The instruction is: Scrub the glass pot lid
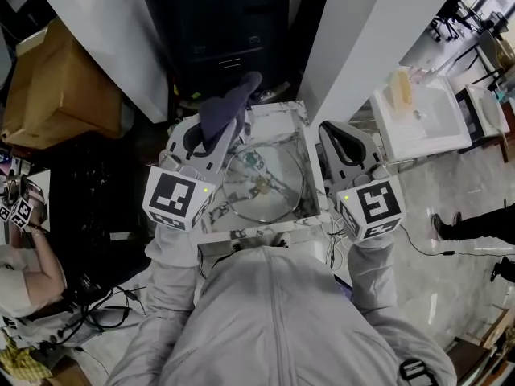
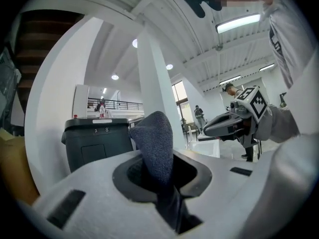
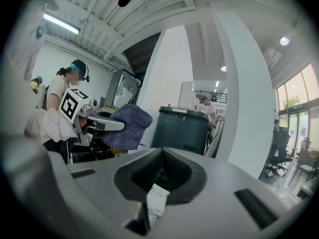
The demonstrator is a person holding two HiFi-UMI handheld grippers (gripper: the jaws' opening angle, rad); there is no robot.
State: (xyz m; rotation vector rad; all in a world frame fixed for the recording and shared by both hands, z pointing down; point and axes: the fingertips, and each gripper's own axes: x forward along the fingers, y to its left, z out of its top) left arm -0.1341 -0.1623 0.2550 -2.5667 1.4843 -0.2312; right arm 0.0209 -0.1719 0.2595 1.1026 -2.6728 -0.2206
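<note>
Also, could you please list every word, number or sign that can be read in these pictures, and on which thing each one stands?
"8": on the front of the dark bin, just under its lid; the mark left of it is too blurred to read.
Pale strip on the bin's lid: too small to read.
Marker cubes: black square patterns only, no words.

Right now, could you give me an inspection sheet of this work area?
Surface: small marbled table.
Job's things: glass lid lies flat on the table; dark cloth is gripped and off the lid.
Clutter: nothing seen.
Tools: left tool shut on the dark cloth; right tool jaws together, gripping nothing I can see.
Cables: loose cables on the floor, lower left.
Surroundings: dark bin, cardboard box, a bystander.
</note>
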